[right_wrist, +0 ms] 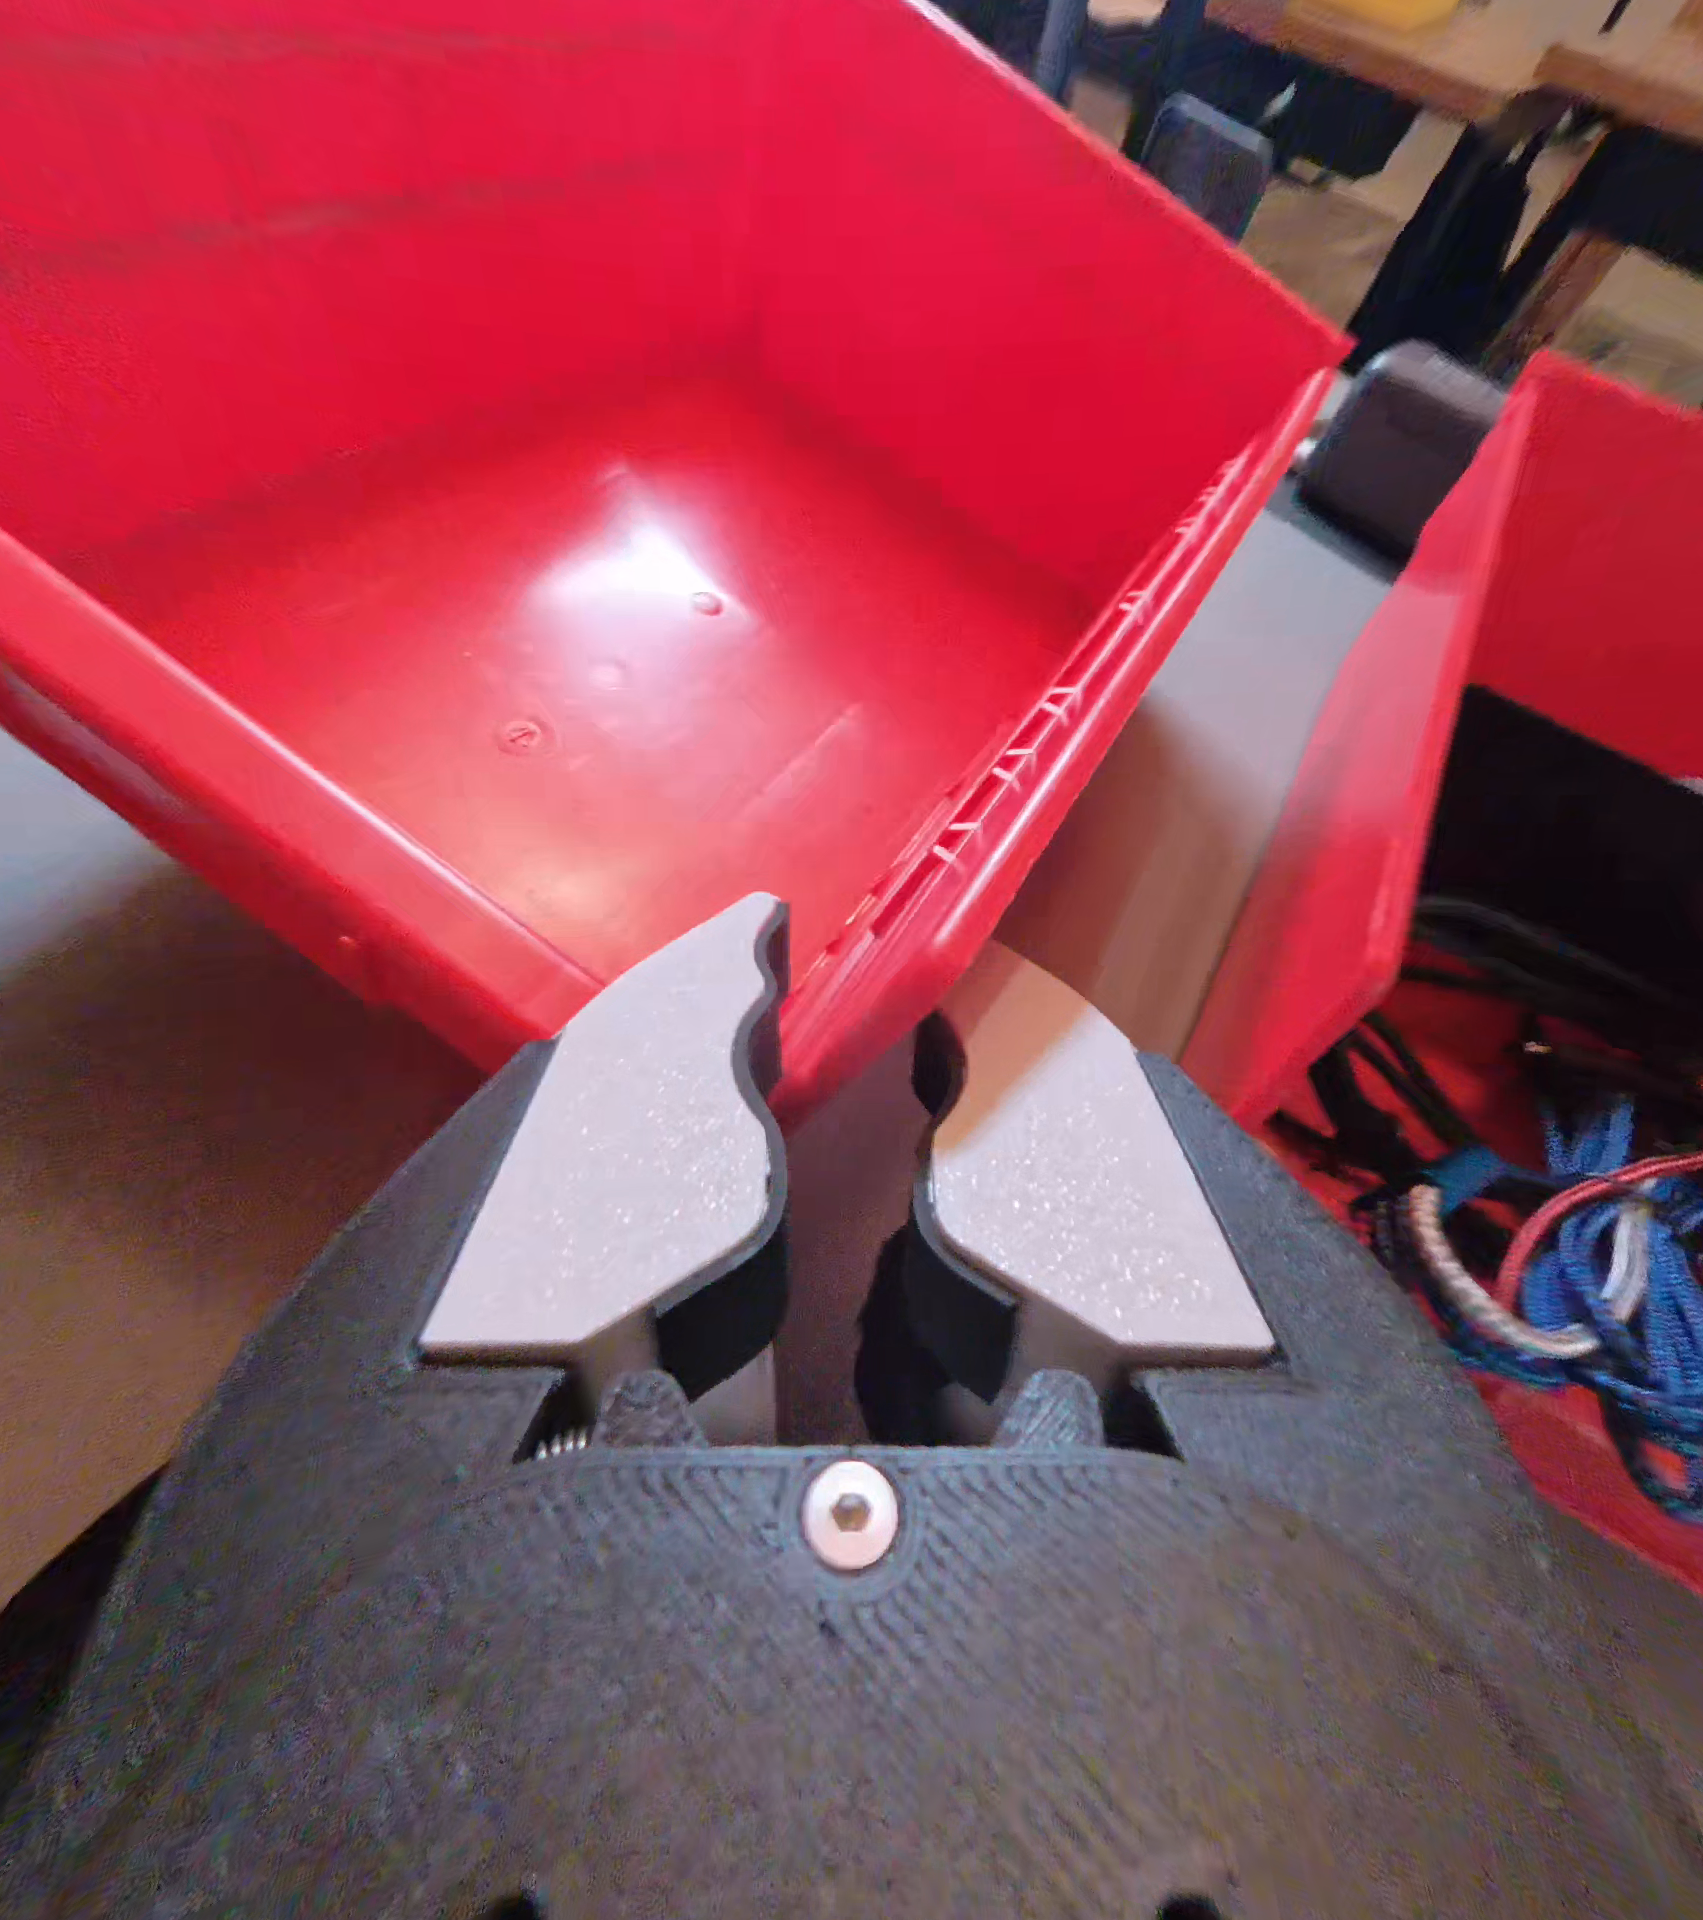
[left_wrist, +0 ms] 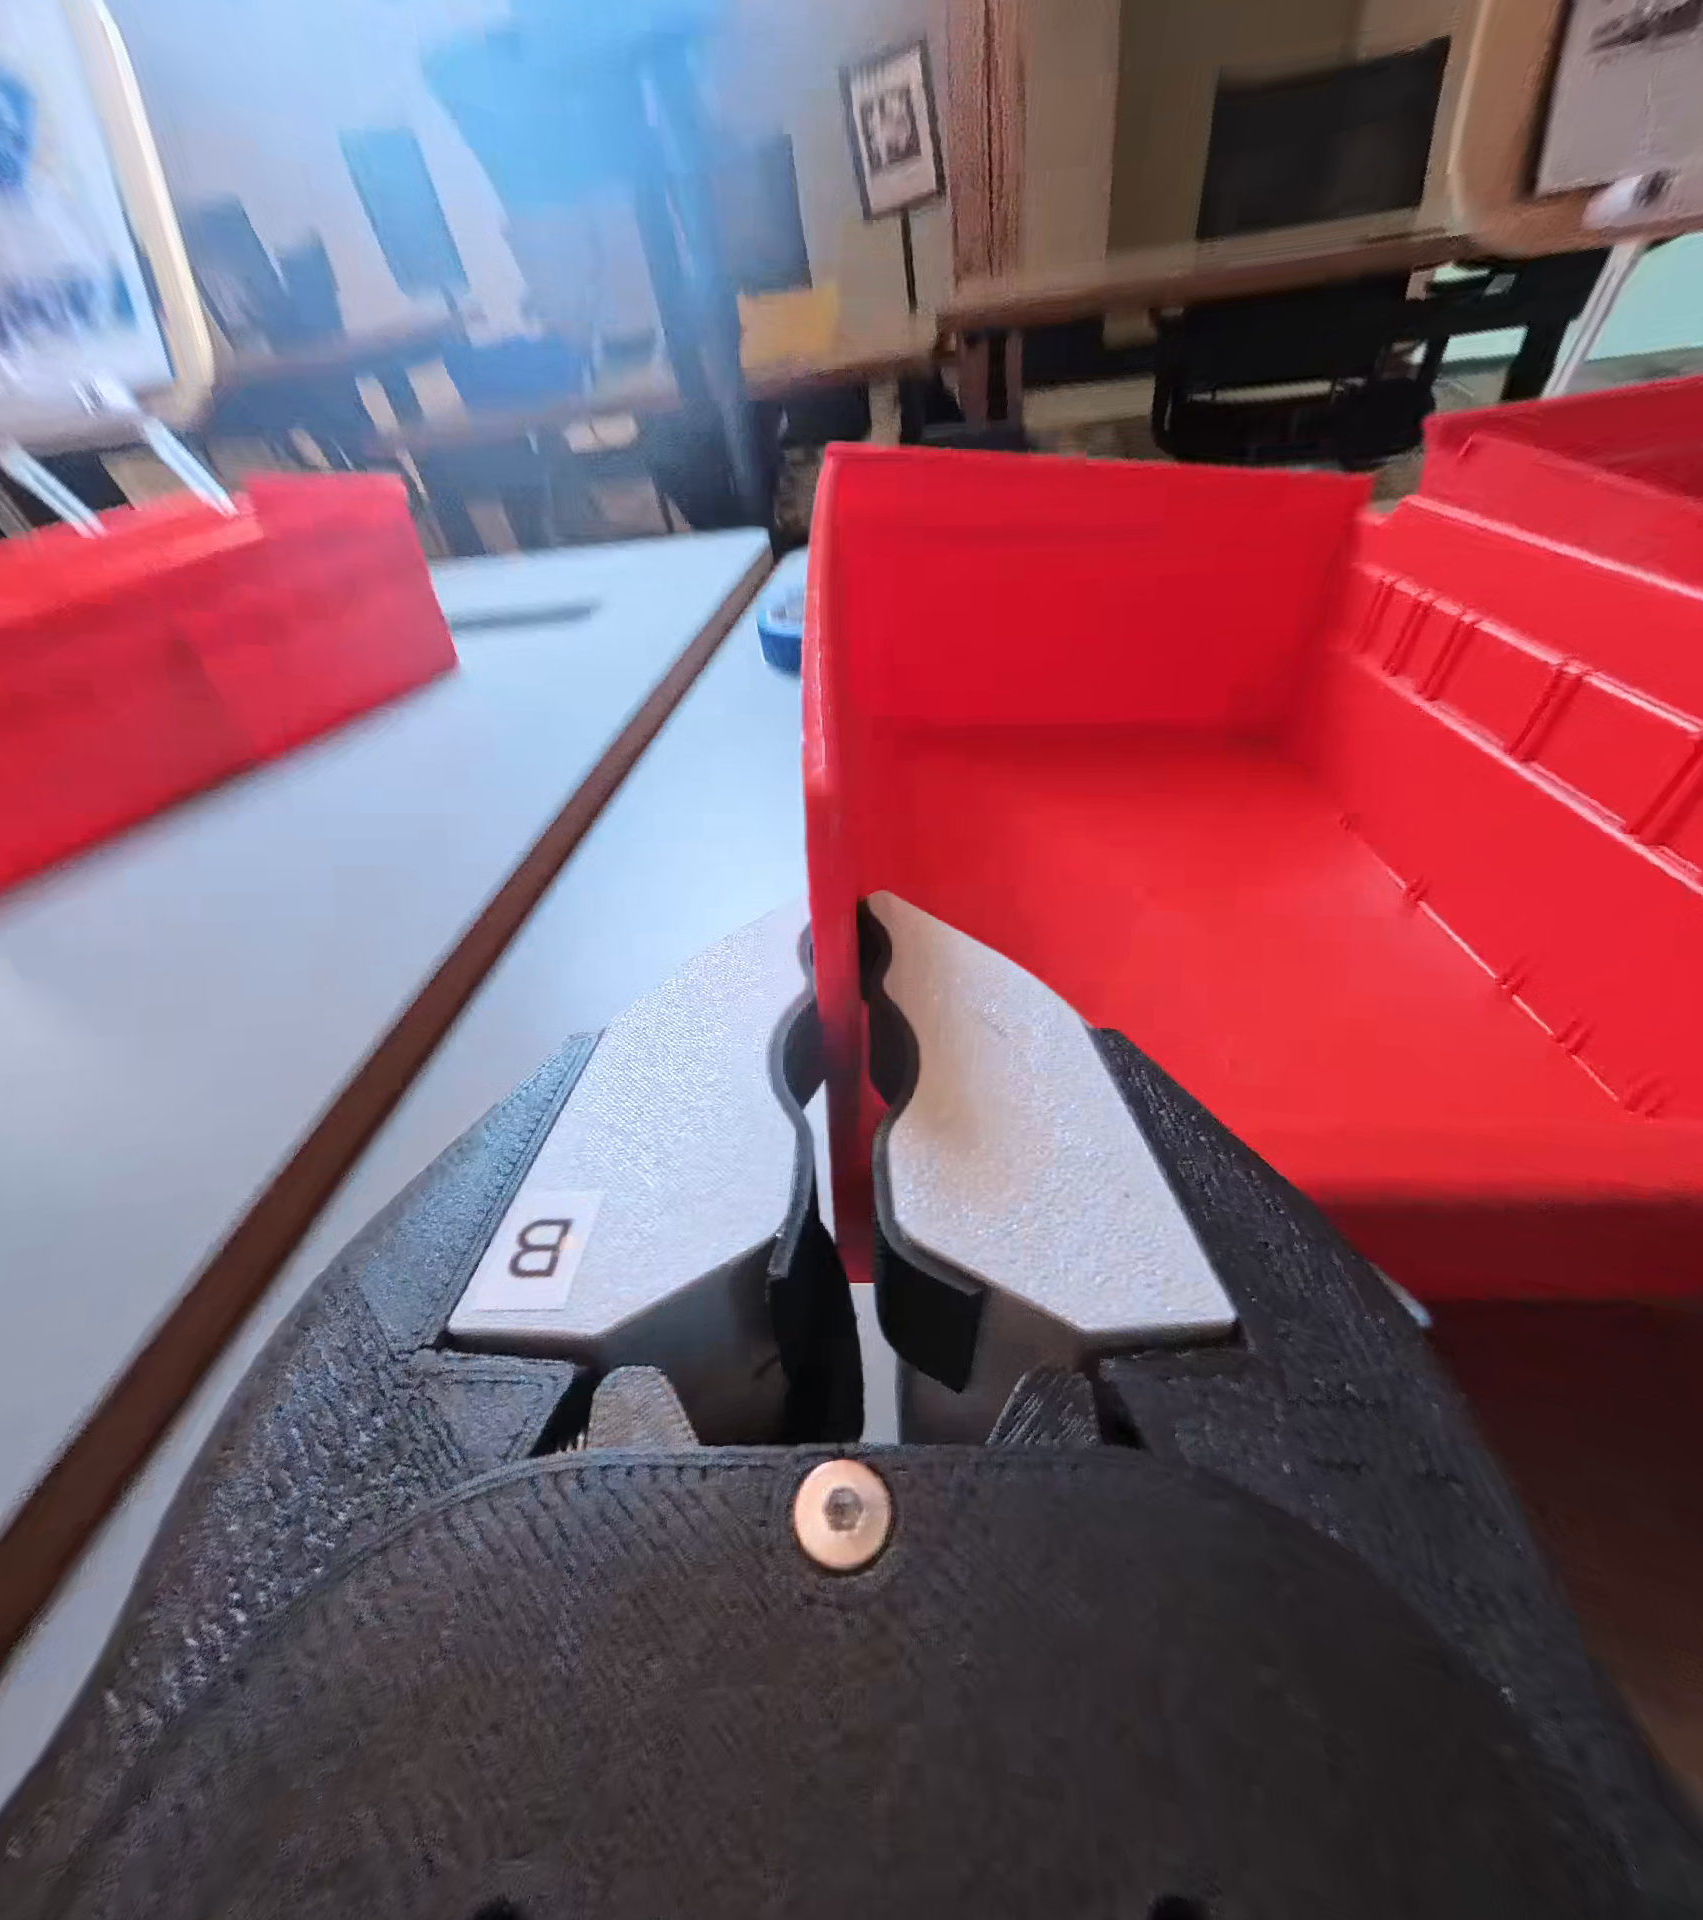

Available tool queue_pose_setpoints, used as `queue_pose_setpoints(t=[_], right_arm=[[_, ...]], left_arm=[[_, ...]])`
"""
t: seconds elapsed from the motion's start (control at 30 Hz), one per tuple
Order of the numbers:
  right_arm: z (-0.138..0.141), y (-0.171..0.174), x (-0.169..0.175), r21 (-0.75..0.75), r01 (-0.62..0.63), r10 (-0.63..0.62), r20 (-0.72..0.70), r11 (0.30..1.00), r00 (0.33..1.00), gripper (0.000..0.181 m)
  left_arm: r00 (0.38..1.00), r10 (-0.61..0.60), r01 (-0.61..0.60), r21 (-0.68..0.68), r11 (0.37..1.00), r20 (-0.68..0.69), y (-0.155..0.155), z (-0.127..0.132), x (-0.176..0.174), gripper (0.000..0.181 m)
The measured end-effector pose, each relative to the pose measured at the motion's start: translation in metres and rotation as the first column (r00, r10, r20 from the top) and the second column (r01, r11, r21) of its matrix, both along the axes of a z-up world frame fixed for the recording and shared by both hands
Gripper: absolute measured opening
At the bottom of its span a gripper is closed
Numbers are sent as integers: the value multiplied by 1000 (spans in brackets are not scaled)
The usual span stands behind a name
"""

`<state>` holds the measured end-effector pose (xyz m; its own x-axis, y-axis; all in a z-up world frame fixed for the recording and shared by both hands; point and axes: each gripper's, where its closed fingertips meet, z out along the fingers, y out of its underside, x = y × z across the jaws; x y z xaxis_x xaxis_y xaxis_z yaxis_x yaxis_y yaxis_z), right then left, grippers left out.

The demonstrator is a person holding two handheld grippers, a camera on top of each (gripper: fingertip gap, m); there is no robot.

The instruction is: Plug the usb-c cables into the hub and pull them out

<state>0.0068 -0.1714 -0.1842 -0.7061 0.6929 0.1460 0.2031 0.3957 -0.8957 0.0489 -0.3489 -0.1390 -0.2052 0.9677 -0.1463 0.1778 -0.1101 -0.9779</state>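
The red bin [right_wrist: 618, 644] is smooth moulded plastic, its floor glossy enough to throw back white glare, with fine ribs along its rim. Clamped on its wall, the left gripper [left_wrist: 842, 997] has matt, grainy grey finger plates set in a rough black printed body with visible layer lines and one shiny metal screw; the right gripper [right_wrist: 852, 997], at the bin's near corner, is finished alike. Just beside the bin, a second red plastic bin [right_wrist: 1346, 831] holds cables [right_wrist: 1595, 1278] in woven braided sleeving, and under both lies a matt grey table [left_wrist: 203, 1039] with a brown edge.
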Motion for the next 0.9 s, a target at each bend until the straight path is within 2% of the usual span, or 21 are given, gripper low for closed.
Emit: queue_pose_setpoints(t=[0.1, 0.3, 0.4, 0.5, 0.6, 0.7, 0.77, 0.9], right_arm=[[33, 14, -12, -64, 32, -40, -131, 997, 991, 16], [122, 70, -15, -248, 76, -167, -370, 966, 914, 11], [151, 113, -13, -304, 126, -255, -430, 944, 866, 10], [170, 165, -14, -338, 196, -345, -466, 920, 815, 9], [181, 227, -17, -351, 290, -437, -481, 890, 760, 9], [182, 295, -21, -338, 406, -527, -479, 849, 703, 8], [176, 338, -22, -324, 481, -580, -459, 815, 673, 8], [148, 405, -28, -282, 578, -642, -397, 766, 656, 8]], left_arm=[[997, 33, -43, -159, 986, -67, 18, 40, 6, 3], [939, -3, -71, -204, 976, -343, 75, 118, 19, 4], [898, -61, -41, -219, 975, -437, 115, 148, 20, 4], [858, -159, 62, -209, 976, -489, 163, 170, 9, 5], [815, -264, 196, -184, 963, -516, 219, 181, -11, 6], [760, -379, 336, -180, 925, -528, 284, 183, -33, 8], [718, -454, 433, -172, 885, -527, 328, 179, -45, 11], [704, -535, 547, -124, 828, -467, 396, 154, -73, 11]])
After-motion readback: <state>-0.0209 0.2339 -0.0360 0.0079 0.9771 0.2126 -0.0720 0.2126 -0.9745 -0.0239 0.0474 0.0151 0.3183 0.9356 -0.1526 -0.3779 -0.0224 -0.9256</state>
